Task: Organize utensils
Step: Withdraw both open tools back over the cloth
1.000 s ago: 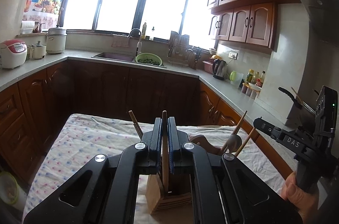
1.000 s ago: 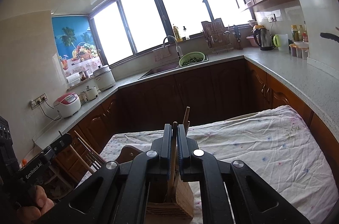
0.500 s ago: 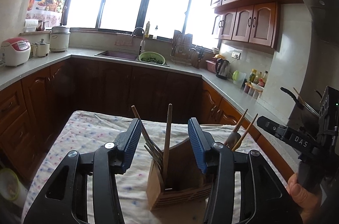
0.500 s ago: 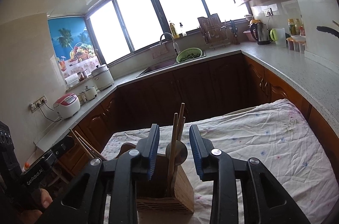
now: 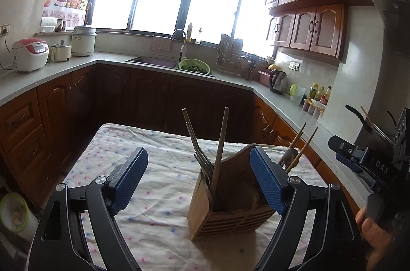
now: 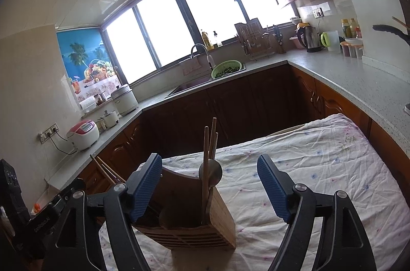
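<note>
A wooden utensil holder stands on the cloth-covered table; it also shows in the right wrist view. In it stand wooden-handled utensils: a fork and a stick at one end, a metal spoon and chopsticks at the other. My left gripper is open and empty, with the holder between its blue pads. My right gripper is open and empty, with the spoon handles between its pads.
Brown cabinets and a grey counter wrap round the table. On the counter are a rice cooker, a sink with a green colander, a kettle and bottles.
Both grippers were shut on utensil handles standing in the holder. Both have opened wide and let go; the utensils stay upright in the holder.
</note>
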### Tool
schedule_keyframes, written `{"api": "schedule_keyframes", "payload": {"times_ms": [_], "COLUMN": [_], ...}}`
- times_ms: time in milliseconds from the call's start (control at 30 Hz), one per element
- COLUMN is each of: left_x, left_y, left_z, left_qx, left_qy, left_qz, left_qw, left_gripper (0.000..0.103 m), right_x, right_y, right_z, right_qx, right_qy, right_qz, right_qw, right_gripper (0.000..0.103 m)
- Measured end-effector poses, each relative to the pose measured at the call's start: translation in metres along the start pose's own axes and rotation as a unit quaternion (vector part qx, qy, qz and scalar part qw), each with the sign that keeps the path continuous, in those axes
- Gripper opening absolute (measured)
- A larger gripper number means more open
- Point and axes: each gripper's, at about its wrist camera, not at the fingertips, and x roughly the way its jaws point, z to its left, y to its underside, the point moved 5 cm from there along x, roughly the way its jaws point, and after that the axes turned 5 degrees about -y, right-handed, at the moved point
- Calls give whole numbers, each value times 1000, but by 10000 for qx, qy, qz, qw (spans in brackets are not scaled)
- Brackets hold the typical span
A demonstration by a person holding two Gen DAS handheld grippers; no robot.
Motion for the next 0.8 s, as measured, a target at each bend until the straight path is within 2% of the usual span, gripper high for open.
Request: {"api": "schedule_keyframes", "payload": {"times_ms": [167, 267, 433, 800], "left_x": [-6, -13, -29, -81], "left_y": [0, 3, 12, 47], "left_z": [5, 8, 10, 17], "left_qx": [-27, -46, 54, 58], "left_qy": [-43, -129, -351, -410], "left_qz": [-13, 3, 81, 270], "left_qw": [10000, 9999, 9993, 9988], "left_gripper": [89, 95, 103, 103], "right_x": [-4, -10, -28, -89], "right_y": [3, 7, 17, 60], "right_z": [2, 4, 10, 31], "right_qx": [7, 14, -20, -146], "right_qy": [-7, -45, -127, -445], "right_qz": [-13, -16, -84, -199], "right_qw": [10000, 10000, 9999, 9987], "right_gripper": [82, 85, 101, 102]}}
